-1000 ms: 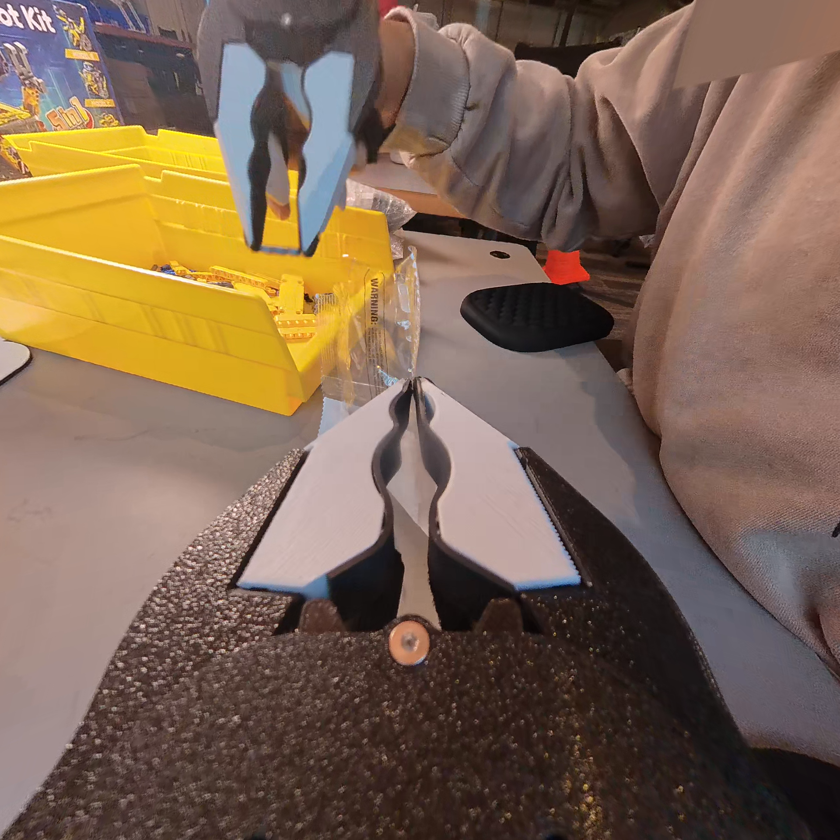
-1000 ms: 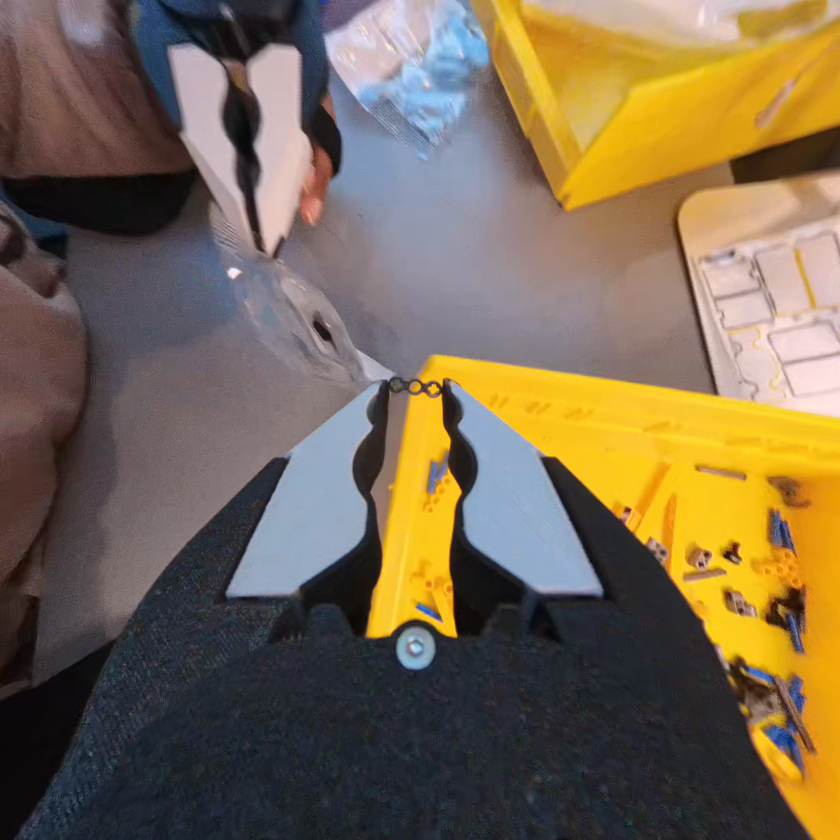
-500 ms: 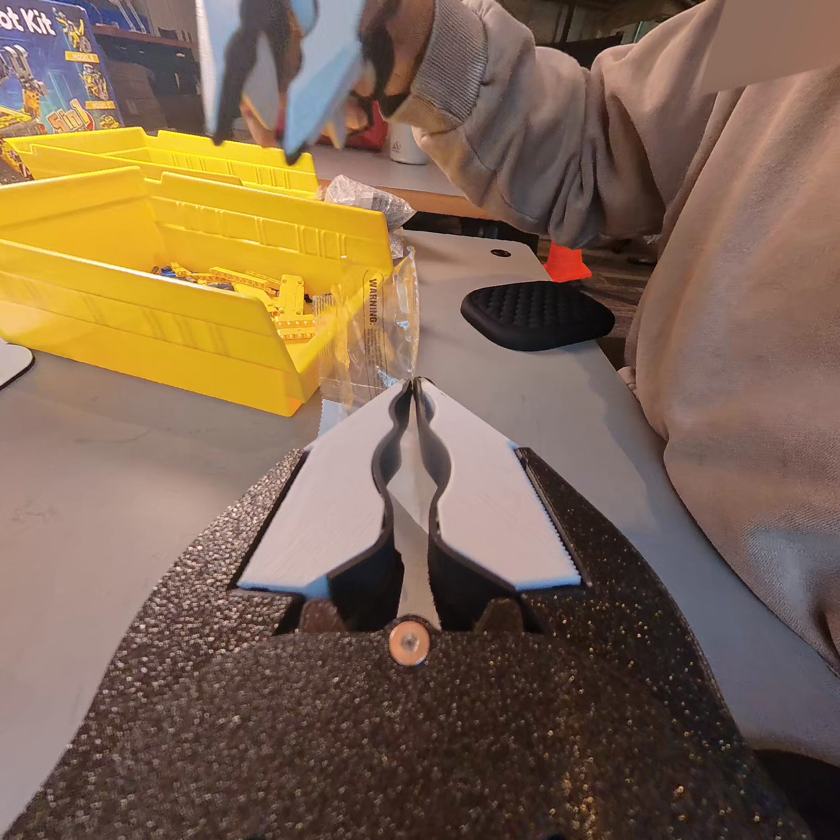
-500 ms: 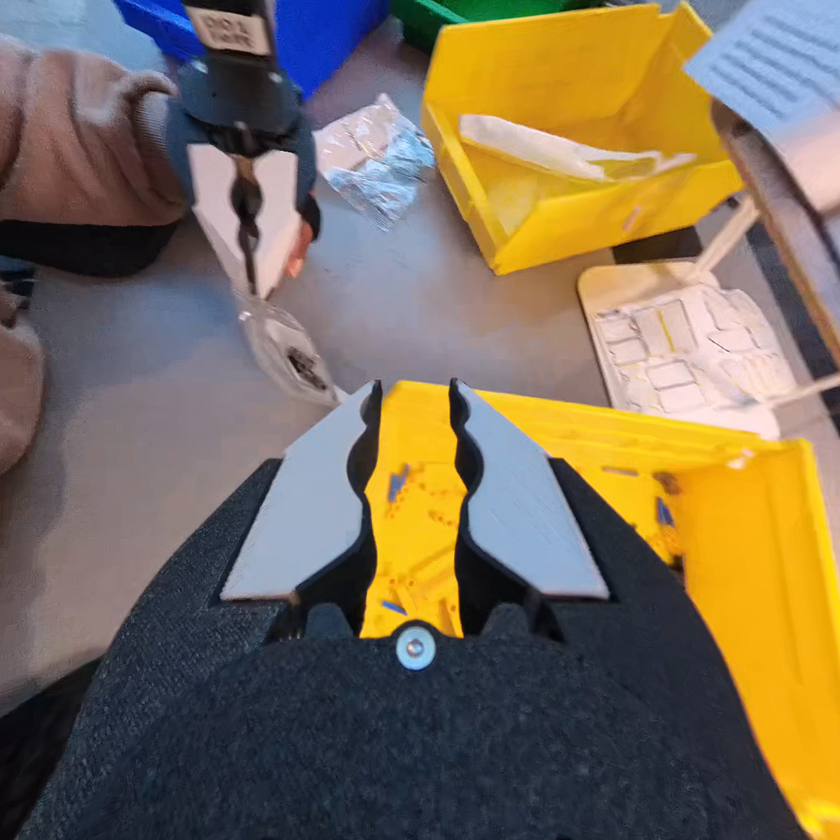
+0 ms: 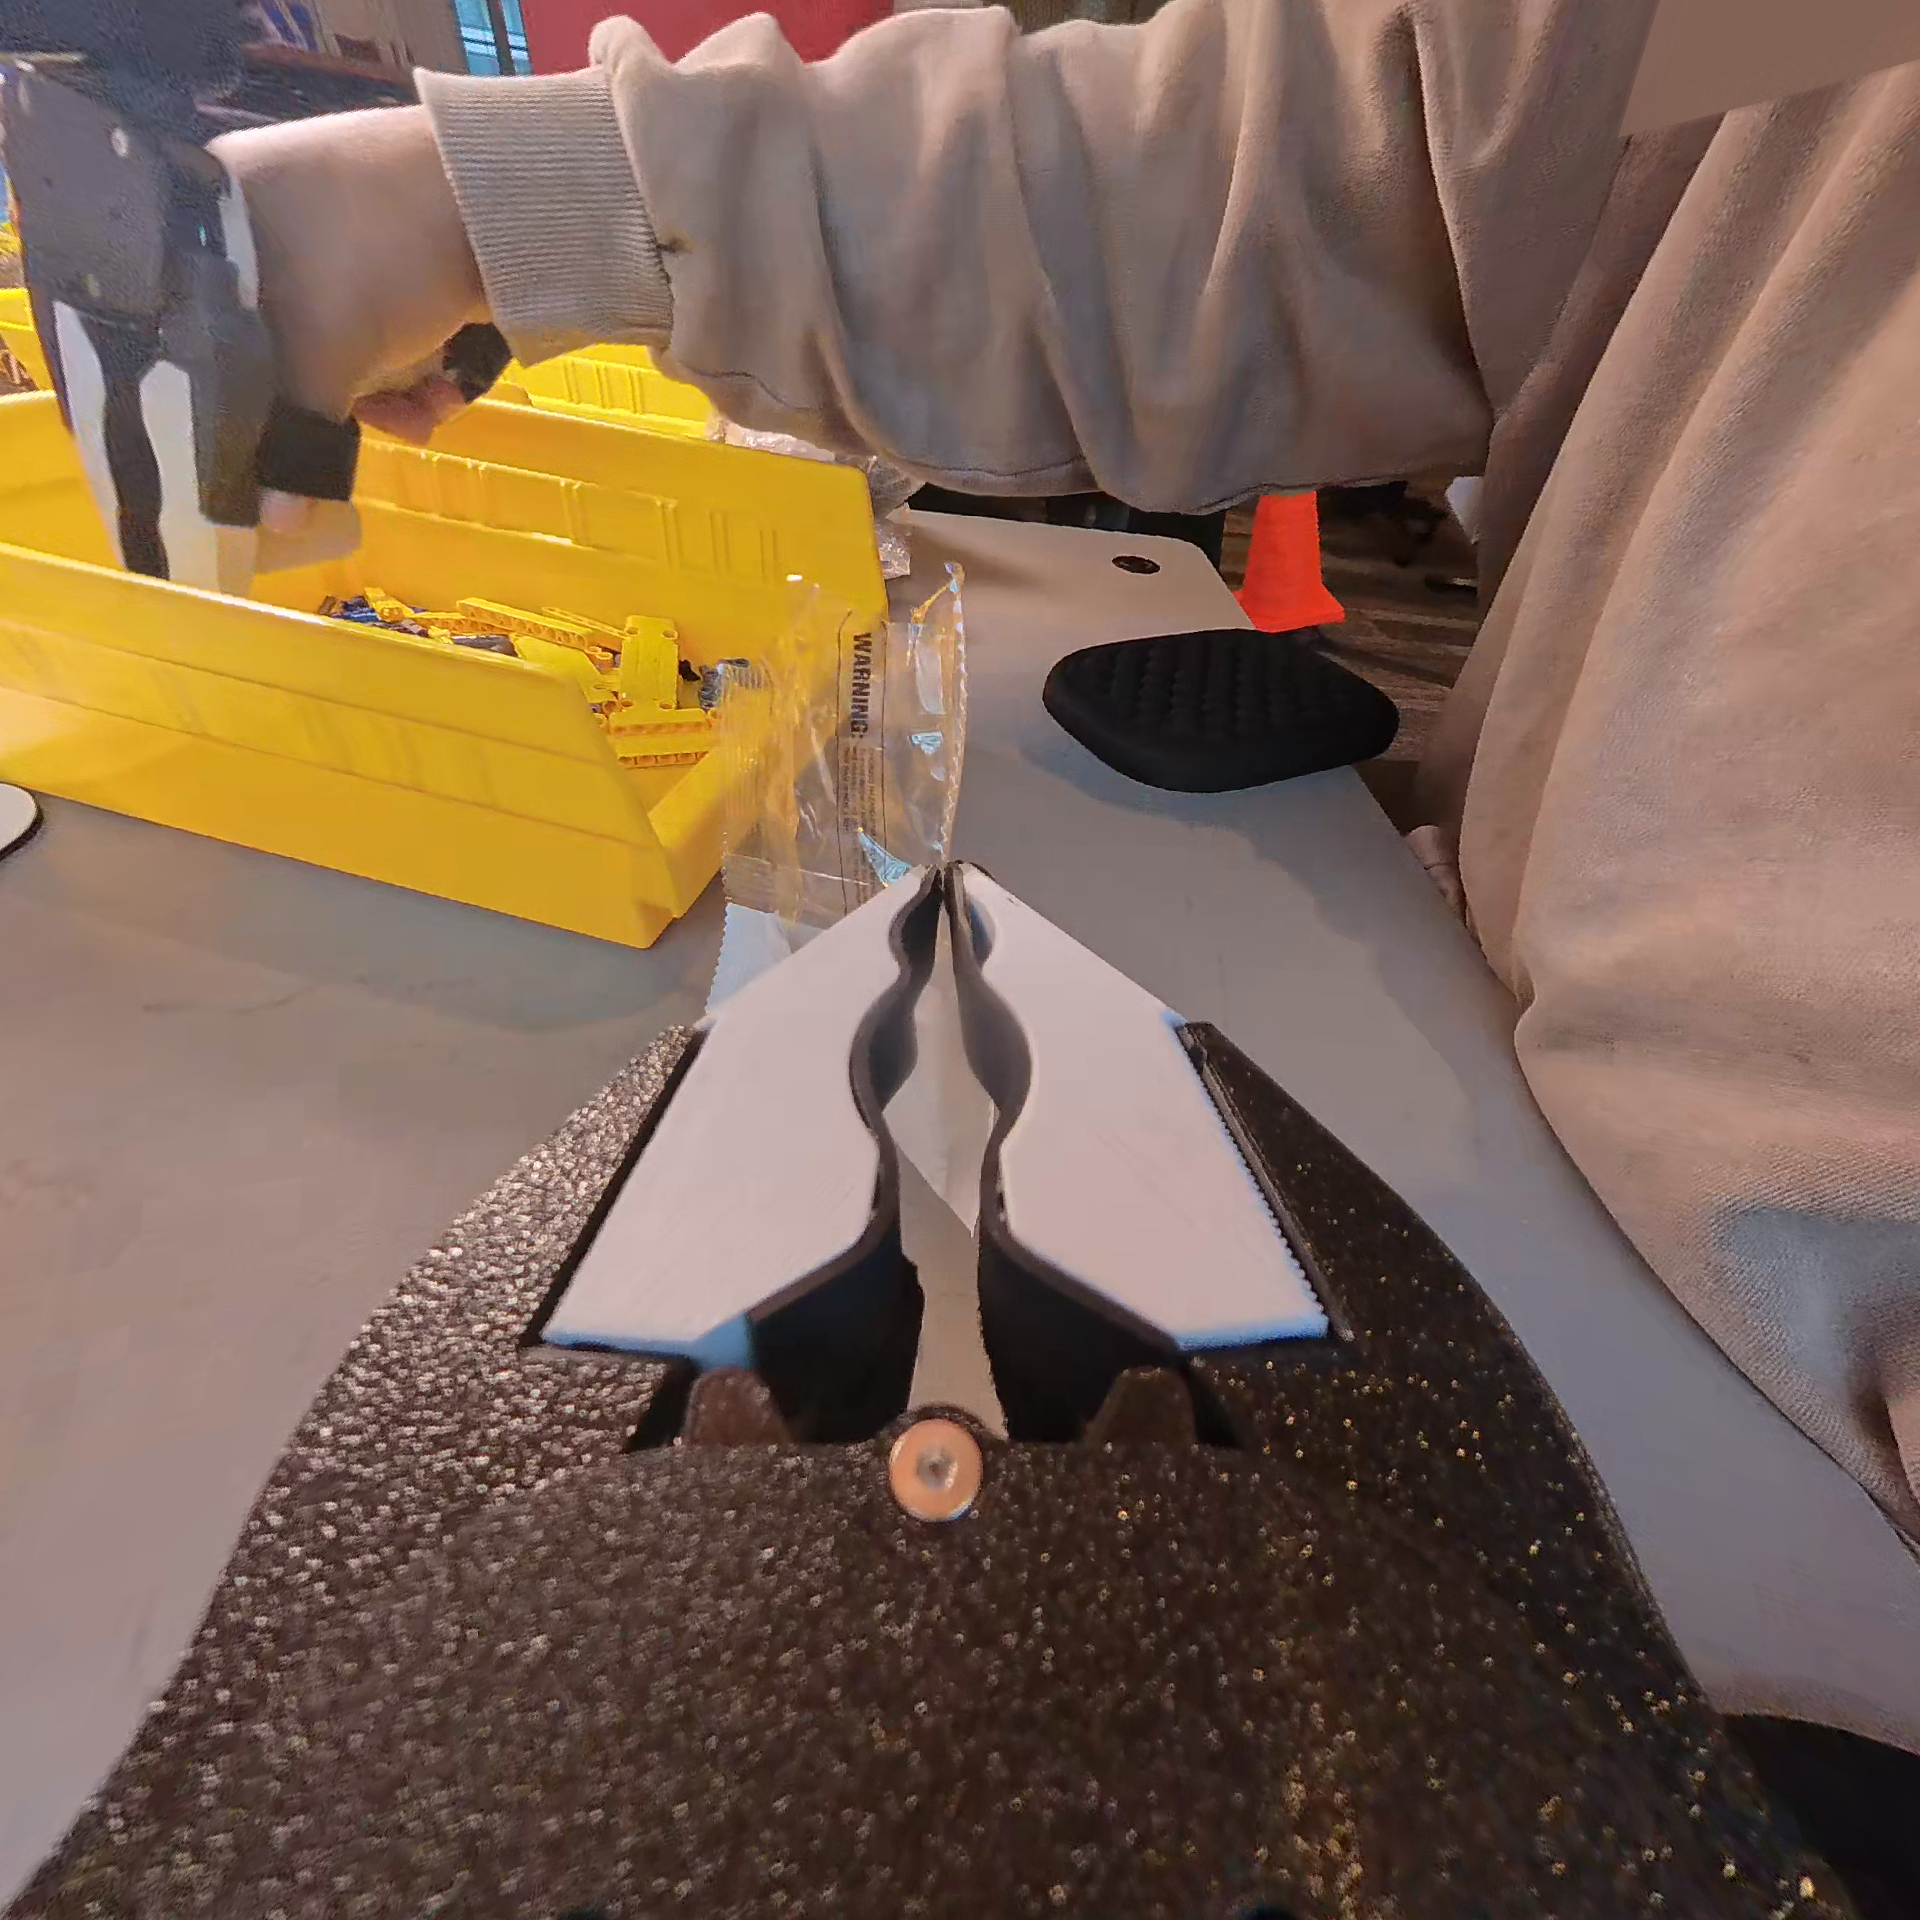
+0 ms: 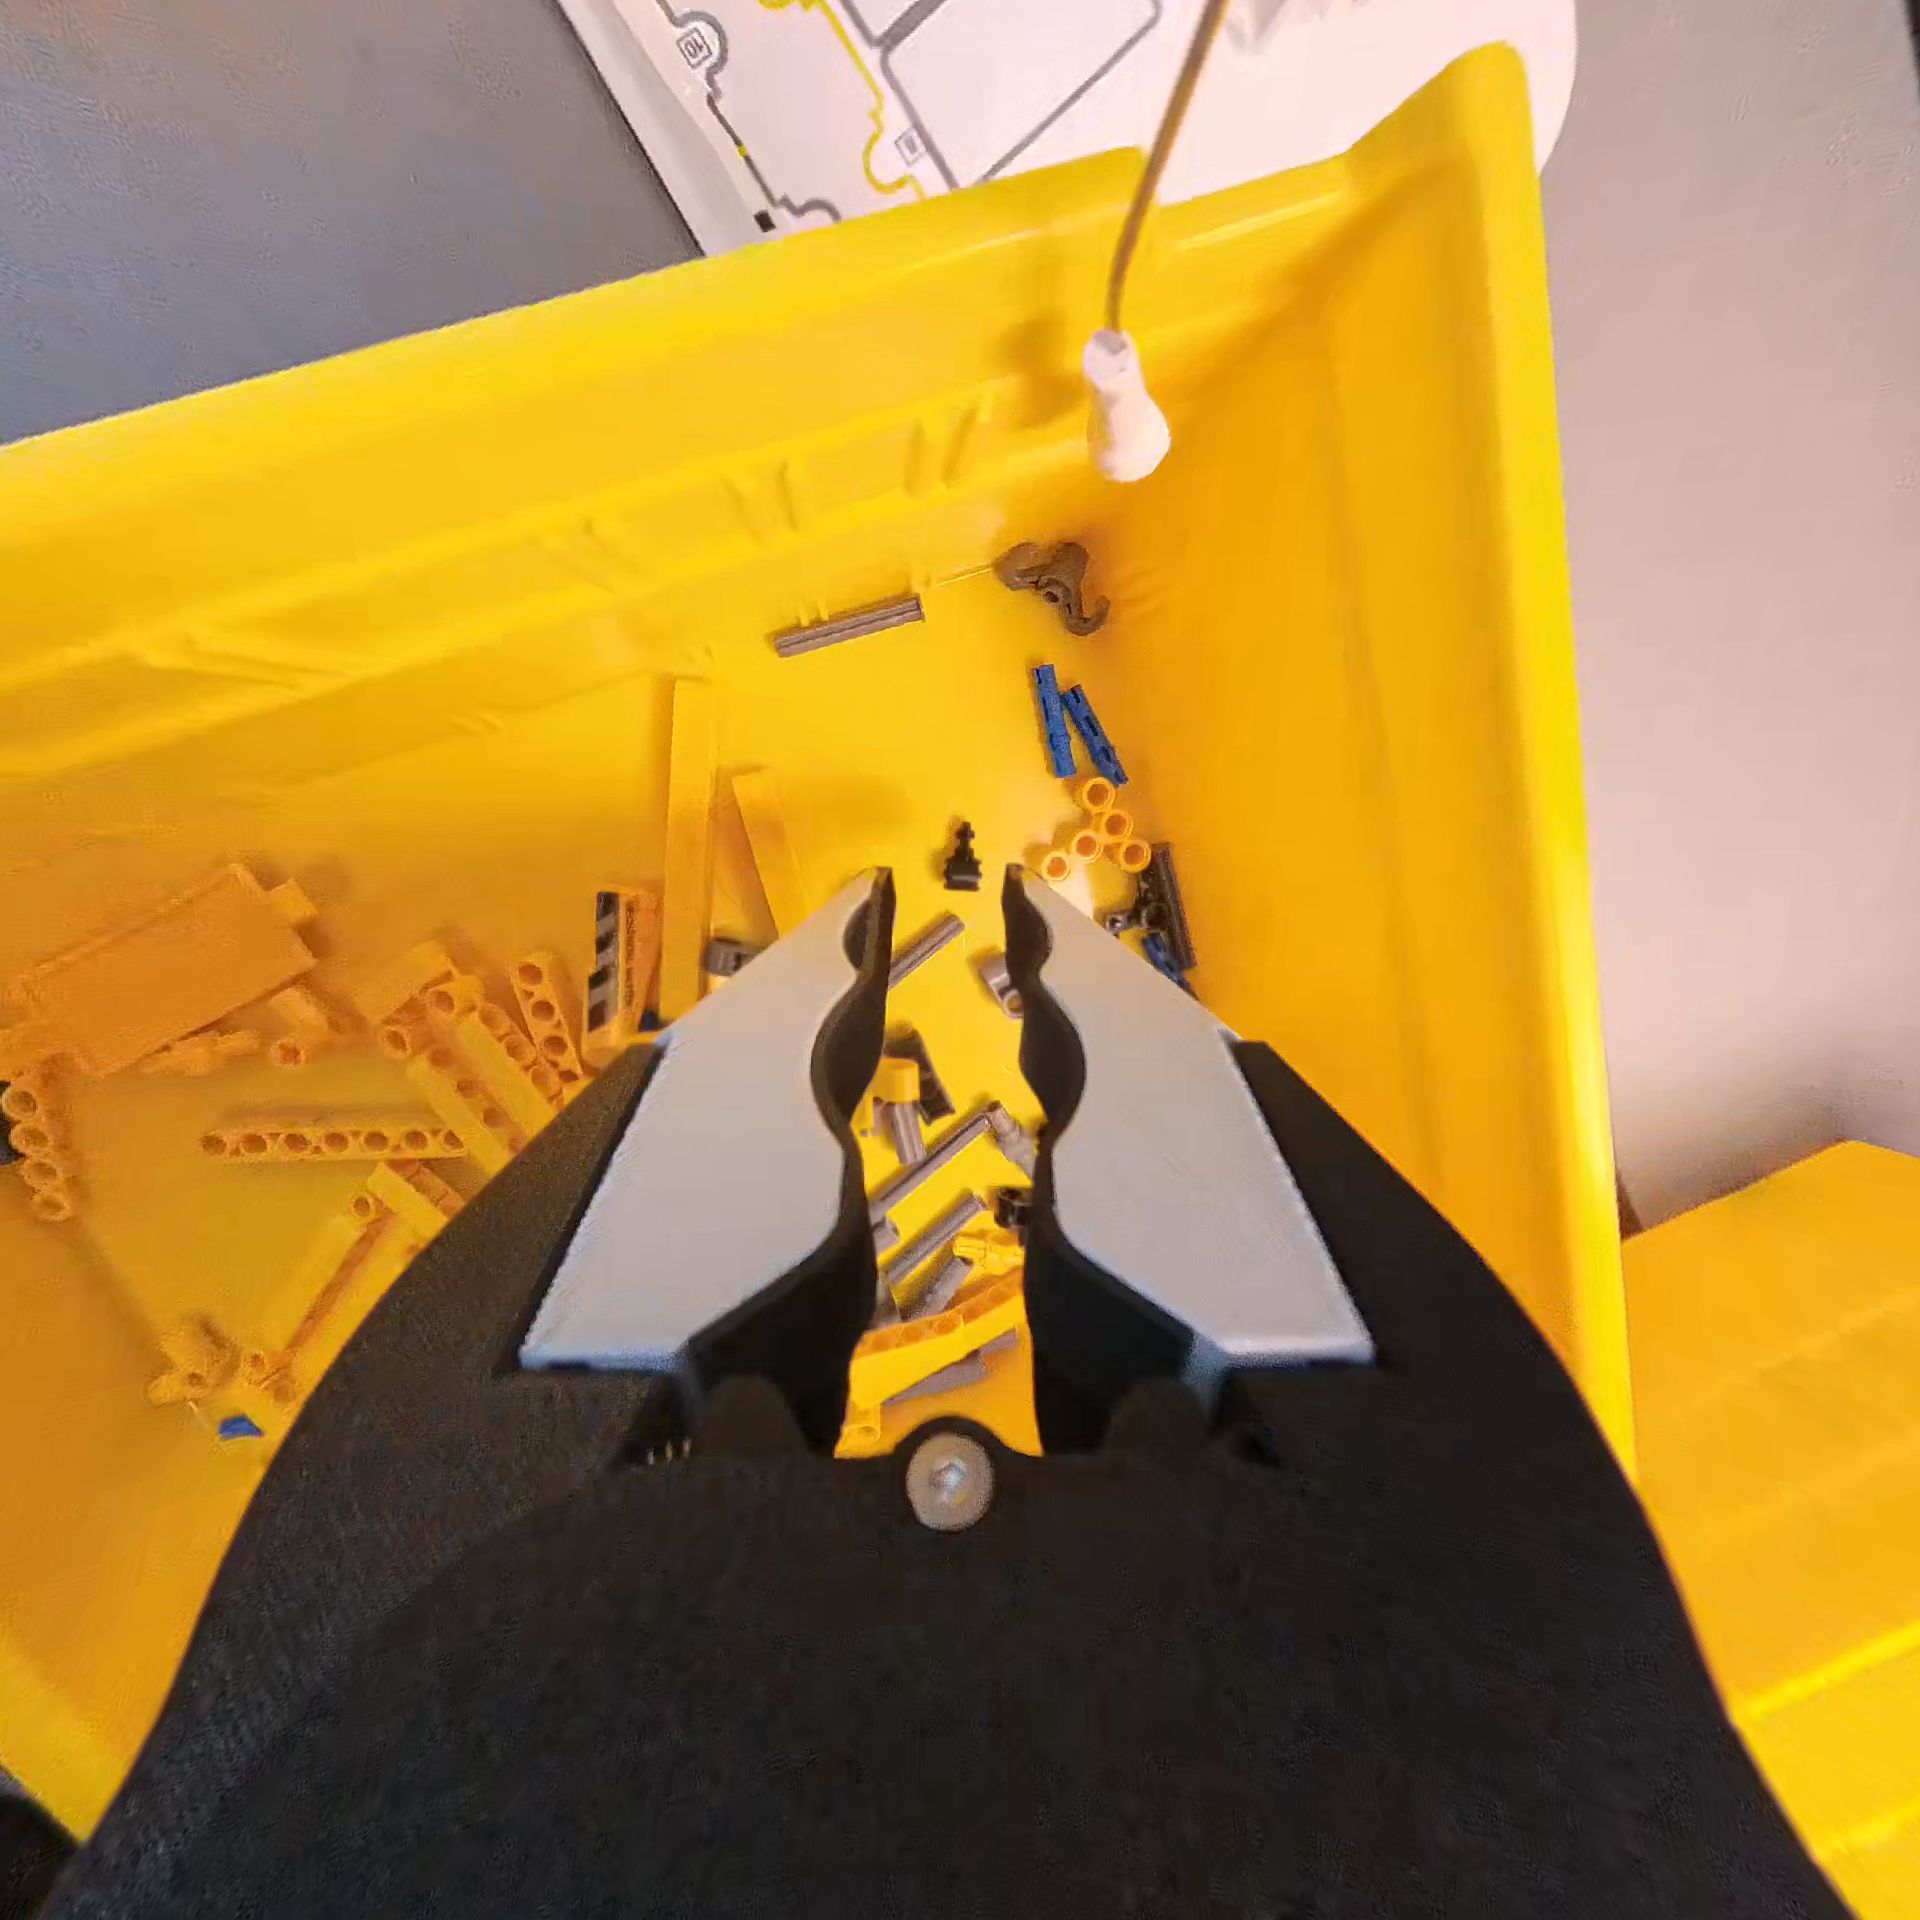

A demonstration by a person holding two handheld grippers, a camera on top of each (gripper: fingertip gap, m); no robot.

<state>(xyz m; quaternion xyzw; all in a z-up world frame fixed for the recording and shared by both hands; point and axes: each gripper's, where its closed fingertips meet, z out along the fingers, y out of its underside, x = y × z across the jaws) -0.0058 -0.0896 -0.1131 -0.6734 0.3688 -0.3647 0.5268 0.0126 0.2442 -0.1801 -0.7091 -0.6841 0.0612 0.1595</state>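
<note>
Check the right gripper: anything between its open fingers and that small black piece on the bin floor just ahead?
Nothing visible. The right gripper hangs open inside the yellow bin, and the small black piece lies just past its fingertips with bare bin floor between. A grey rod lies between the fingers, nearer than the piece, not over it.

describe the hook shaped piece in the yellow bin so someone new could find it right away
Start at the yellow bin under the open right gripper, and go to its far corner, just below the white cable plug. There lies the hooked brown-grey piece, right of a straight grey axle. It is the only curved, claw-like part; its neighbours are straight pins and beams.
</note>
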